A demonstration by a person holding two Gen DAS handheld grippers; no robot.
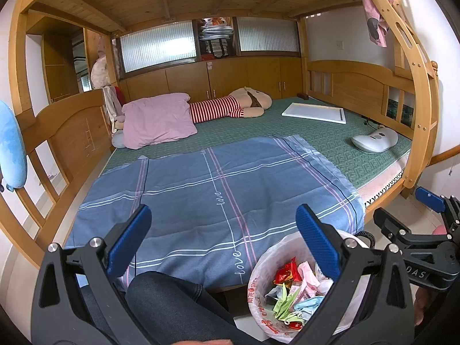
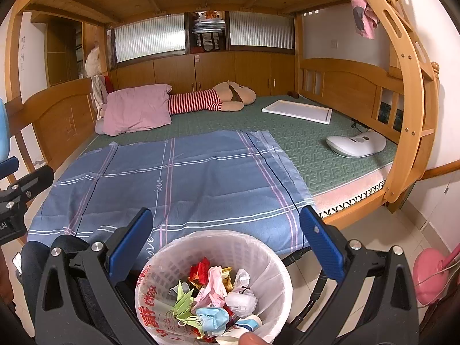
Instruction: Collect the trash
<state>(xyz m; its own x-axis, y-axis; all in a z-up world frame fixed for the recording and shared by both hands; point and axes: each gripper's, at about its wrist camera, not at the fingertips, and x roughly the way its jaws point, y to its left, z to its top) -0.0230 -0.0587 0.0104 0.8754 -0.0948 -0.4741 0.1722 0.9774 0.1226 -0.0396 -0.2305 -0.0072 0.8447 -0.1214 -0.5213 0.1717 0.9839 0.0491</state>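
Both hand-held grippers are held spread wide with nothing between the pads: the left hand-held gripper [image 1: 222, 240] is raised over the near edge of the bed, and the right hand-held gripper [image 2: 227, 244] is poised directly above the wastebasket [image 2: 253, 247].

The wastebasket is seen just below and slightly ahead of the right fingers, and below and to the right of the left ones, standing on the floor against the bed's side. It stands upright, its long axis vertical and its round mouth pointing up toward the grippers. It is lined with a white printed bag [image 2: 152, 307] and is partly filled with crumpled trash [image 2: 212, 302]: paper scraps, wrappers, a blue face mask.

Beyond the grippers, the blue plaid sheet [image 1: 218, 184] is spread flat, and no loose litter can be made out on it or on the green mat [image 2: 316, 158] farther off. The collecting is therefore judged largely finished; anything remaining lies outside these views.
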